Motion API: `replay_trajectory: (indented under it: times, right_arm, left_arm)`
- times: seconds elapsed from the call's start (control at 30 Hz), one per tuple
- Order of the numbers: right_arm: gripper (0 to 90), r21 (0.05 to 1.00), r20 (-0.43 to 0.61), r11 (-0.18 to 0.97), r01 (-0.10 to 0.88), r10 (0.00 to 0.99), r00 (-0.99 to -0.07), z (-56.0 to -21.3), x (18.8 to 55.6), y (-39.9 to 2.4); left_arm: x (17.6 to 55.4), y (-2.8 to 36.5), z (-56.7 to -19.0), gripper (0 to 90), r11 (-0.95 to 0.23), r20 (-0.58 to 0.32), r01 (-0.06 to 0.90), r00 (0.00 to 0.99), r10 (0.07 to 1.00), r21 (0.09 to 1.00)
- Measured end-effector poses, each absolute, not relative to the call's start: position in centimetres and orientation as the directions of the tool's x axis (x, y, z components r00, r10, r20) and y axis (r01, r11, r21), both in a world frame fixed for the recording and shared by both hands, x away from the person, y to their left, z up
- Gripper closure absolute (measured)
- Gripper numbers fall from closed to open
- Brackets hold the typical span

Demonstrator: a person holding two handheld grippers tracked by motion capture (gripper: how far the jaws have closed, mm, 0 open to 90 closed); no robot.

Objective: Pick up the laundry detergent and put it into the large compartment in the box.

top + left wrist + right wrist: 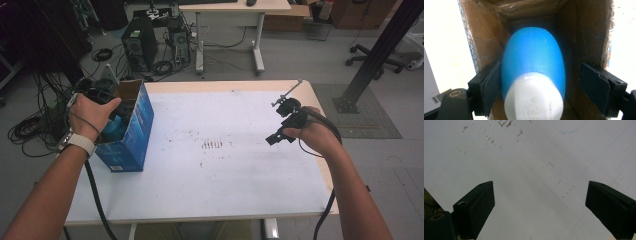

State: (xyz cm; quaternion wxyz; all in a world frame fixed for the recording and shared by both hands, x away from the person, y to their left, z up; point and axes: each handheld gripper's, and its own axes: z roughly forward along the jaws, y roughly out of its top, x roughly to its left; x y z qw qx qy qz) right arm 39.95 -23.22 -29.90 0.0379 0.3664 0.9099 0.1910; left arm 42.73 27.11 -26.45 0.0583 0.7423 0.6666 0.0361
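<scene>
Bottle: a blue plastic bottle (pixel 534 60) with a white cap (pixel 534 98) sits inside the blue cardboard box (pixel 131 131) at the table's (pixel 225 190) left edge, cap toward the opening.
Left gripper (pixel 534 87): reaches into the box, jaws spread wide; one pad touches or nearly touches the bottle's side, the other stands clear. It holds nothing.
Right gripper (pixel 539 205): jaws wide apart above bare table, empty.
Handling: I judge it light, smooth, curved, likely slippery; the walls may flex.
Where to grip: across the body just behind the cap, squarely.
</scene>
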Motion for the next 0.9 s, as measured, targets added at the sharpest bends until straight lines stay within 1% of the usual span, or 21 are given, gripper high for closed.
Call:
replay_trajectory:
  times: [0.5, 0.73, 0.9]
  right_arm:
    - [8.8, 0.373, 0.069, 0.66, 0.652, 0.681, -0.729, -29.8, 39.8, -23.3]
    - [8.8, 0.378, 0.067, 0.658, 0.651, 0.682, -0.728, -29.6, 39.7, -23.3]
    - [8.8, 0.377, 0.066, 0.659, 0.65, 0.682, -0.729, -29.5, 39.7, -23.3]
  left_arm:
    - [42.6, 27.0, -25.8, 16.3, -0.122, -0.021, 0.982, 0.126, 0.992, 0.144]
    - [42.5, 27.1, -25.5, 13.1, -0.132, -0.016, 0.981, 0.136, 0.991, 0.139]
    - [42.3, 27.2, -25.0, 11.0, -0.13, -0.013, 0.98, 0.133, 0.991, 0.151]
